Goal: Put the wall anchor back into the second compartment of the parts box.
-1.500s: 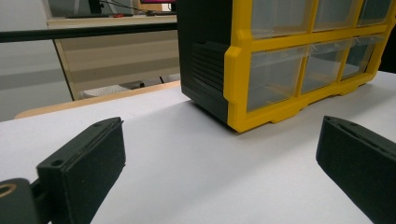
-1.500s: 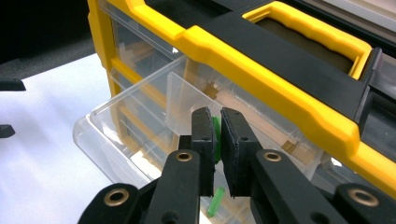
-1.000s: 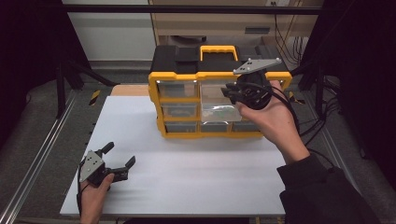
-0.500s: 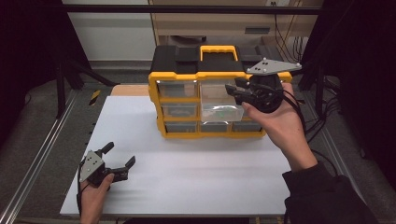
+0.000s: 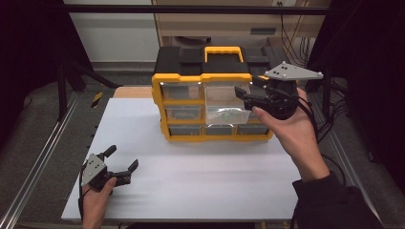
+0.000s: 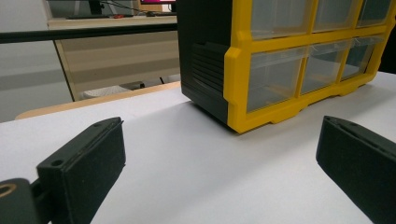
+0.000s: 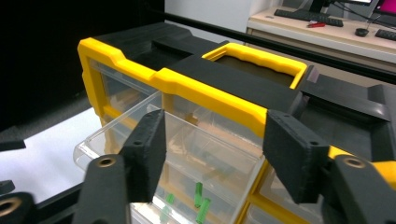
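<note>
A clear drawer (image 5: pixel 226 114) stands pulled out from the right of the yellow-and-black organizer (image 5: pixel 210 93) at the far middle of the white table (image 5: pixel 191 176), with small green pieces (image 7: pixel 200 205) lying in it; the right gripper (image 5: pixel 244 94) hovers just above the drawer's right side, jaws apart and holding nothing. The left gripper (image 5: pixel 122 162) rests low at the table's near left corner, well apart from the organizer, jaws wide apart and empty.

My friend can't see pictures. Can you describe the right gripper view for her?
Two open black jaws of the right tool hover over a clear plastic drawer pulled out of a yellow and black plastic organizer box. Small green pieces lie inside the drawer, and the box has a yellow carry handle on top.
</note>
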